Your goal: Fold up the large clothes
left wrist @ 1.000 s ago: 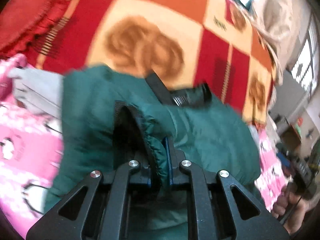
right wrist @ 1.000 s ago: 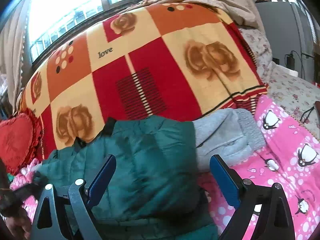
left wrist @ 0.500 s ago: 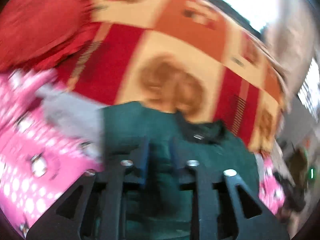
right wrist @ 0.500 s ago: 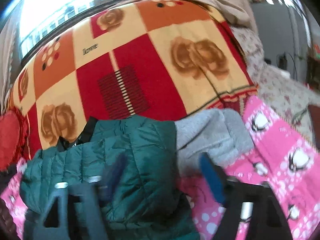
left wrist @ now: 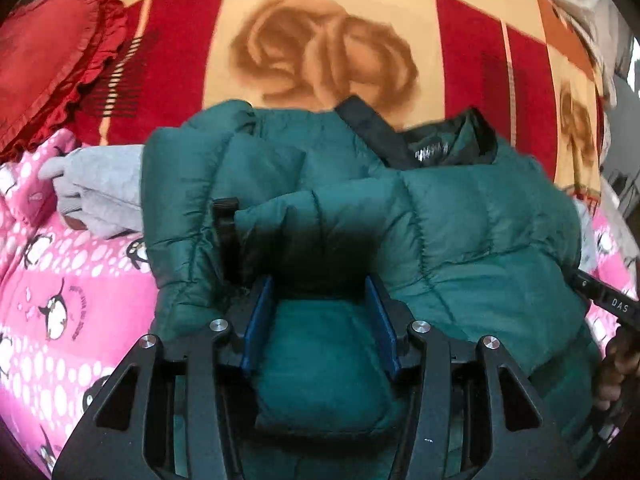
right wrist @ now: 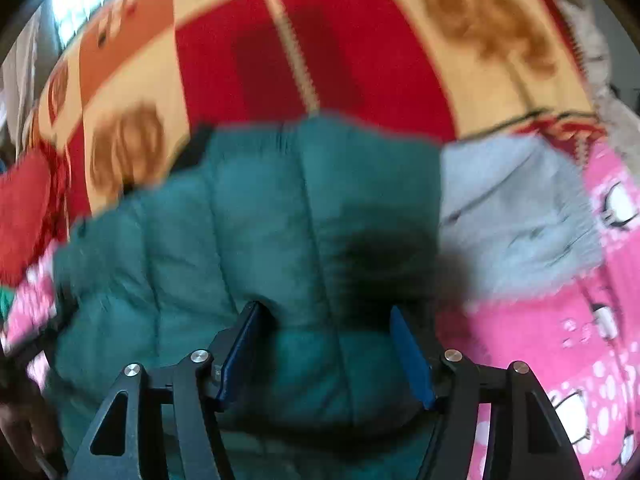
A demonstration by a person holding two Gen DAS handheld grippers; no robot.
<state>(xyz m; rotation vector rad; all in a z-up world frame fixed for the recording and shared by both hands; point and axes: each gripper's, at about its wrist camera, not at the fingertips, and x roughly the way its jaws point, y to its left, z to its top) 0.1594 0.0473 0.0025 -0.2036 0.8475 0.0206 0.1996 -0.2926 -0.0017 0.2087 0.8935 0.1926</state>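
Observation:
A dark green quilted puffer jacket (left wrist: 460, 216) lies bunched on the bed, its black collar at the far side. It also fills the middle of the blurred right wrist view (right wrist: 248, 216). My left gripper (left wrist: 320, 292) is open, its blue-padded fingers (left wrist: 258, 316) resting on jacket fabric that bulges between them. My right gripper (right wrist: 324, 320) is open over the jacket, near its right edge. A grey knit garment (right wrist: 512, 208) lies beside the jacket; it also shows in the left wrist view (left wrist: 100, 184).
A red, orange and cream rose-patterned blanket (left wrist: 320, 52) covers the bed behind. A pink penguin-print sheet (left wrist: 60, 300) lies in front. A red heart-shaped frilled cushion (left wrist: 44, 56) sits at the far left. The person's hand (left wrist: 616, 368) holds the other gripper at right.
My left gripper has opened and let go of the jacket fold it was pinching. My right gripper has dropped closer over the jacket, its fingers narrower apart.

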